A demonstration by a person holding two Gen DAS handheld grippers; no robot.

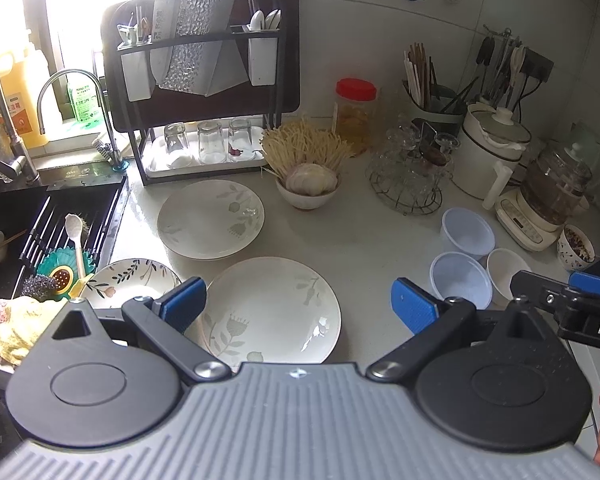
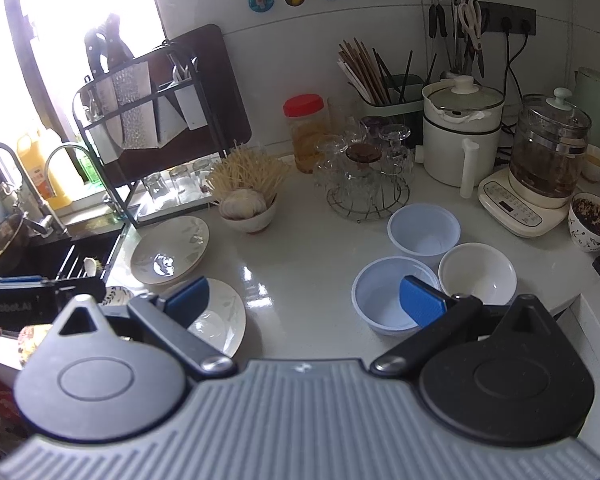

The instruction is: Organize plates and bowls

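Three plates lie on the white counter: a near cream floral plate (image 1: 274, 310) (image 2: 220, 316), a far cream plate (image 1: 211, 218) (image 2: 170, 250), and a dark-leaf patterned plate (image 1: 130, 282) at the left by the sink. Two pale blue plastic bowls (image 1: 461, 279) (image 1: 467, 232) and a white bowl (image 1: 504, 272) sit at the right; they also show in the right wrist view (image 2: 384, 300) (image 2: 424, 232) (image 2: 477, 274). My left gripper (image 1: 298, 306) is open above the near plate. My right gripper (image 2: 304, 300) is open, its right finger over the near blue bowl.
A black sink (image 1: 40, 220) with a rack, spoon and sponges is at the left. A dish rack (image 1: 204, 80) with glasses, a bowl of garlic and noodles (image 1: 308, 184), a wire glass stand (image 1: 408, 176), a white pot (image 1: 488, 152) and a kettle (image 1: 548, 196) line the back.
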